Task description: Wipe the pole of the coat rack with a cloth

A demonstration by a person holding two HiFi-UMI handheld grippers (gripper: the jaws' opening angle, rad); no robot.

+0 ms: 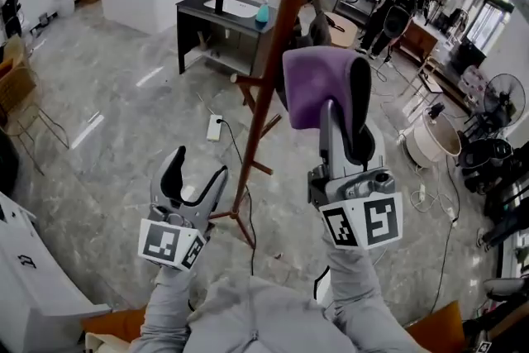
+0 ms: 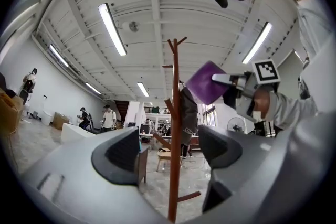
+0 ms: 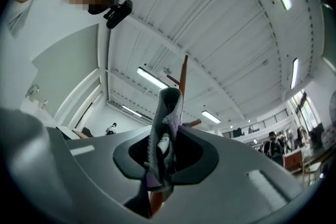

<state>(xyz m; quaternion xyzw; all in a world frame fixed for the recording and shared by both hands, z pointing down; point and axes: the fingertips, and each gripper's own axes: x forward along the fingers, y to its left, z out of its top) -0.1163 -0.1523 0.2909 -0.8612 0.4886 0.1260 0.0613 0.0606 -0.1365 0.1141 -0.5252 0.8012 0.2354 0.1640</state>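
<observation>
A: Right tongs (image 1: 345, 107)?
B: Clamping shut on a folded purple cloth (image 1: 314, 83), holding it just beside the reddish-brown wooden coat-rack pole (image 1: 277, 37).
A: Left tongs (image 1: 198, 165)?
B: Gaping wide, gripping nothing, hanging lower near the pole.

Left tool (image 1: 198, 165) gaping, right tool (image 1: 345, 91) pinching cloth (image 1: 312, 87)

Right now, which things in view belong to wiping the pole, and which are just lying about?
For the job: coat rack pole; purple cloth, clamped in right gripper; left gripper, open, empty.
Lying about: black table; power strip; standing fan.
</observation>
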